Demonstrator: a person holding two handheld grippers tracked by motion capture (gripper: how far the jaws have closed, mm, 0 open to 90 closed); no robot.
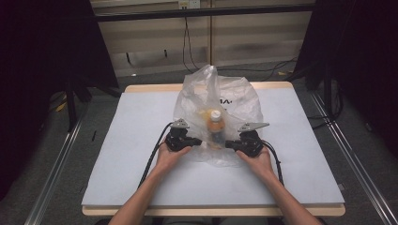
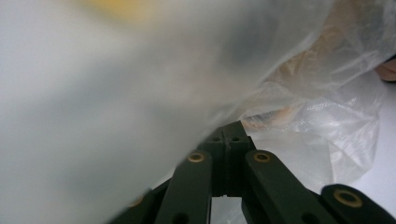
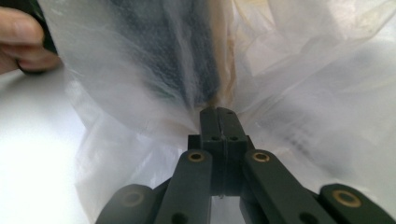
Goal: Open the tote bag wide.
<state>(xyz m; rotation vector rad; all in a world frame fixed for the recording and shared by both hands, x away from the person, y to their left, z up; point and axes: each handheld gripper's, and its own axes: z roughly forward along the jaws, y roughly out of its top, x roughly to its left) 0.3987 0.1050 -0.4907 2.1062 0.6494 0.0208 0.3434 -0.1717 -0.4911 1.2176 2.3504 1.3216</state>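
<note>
Nearest, the person's two forearms come in over the pale blue-grey table mat point(image 1: 141, 178). The left gripper point(image 1: 196, 140) and the right gripper point(image 1: 231, 144) each have their jaws pressed together, pinching the film of the thin clear plastic bag point(image 1: 244, 105) at its near corners. Between them, inside the bag, lies a white-capped bottle of orange drink point(image 1: 215, 127). This looks like a bagging or unbagging step; the next move probably calls for an even lift or spread. Beyond, the mat offers free room to every edge.
</note>
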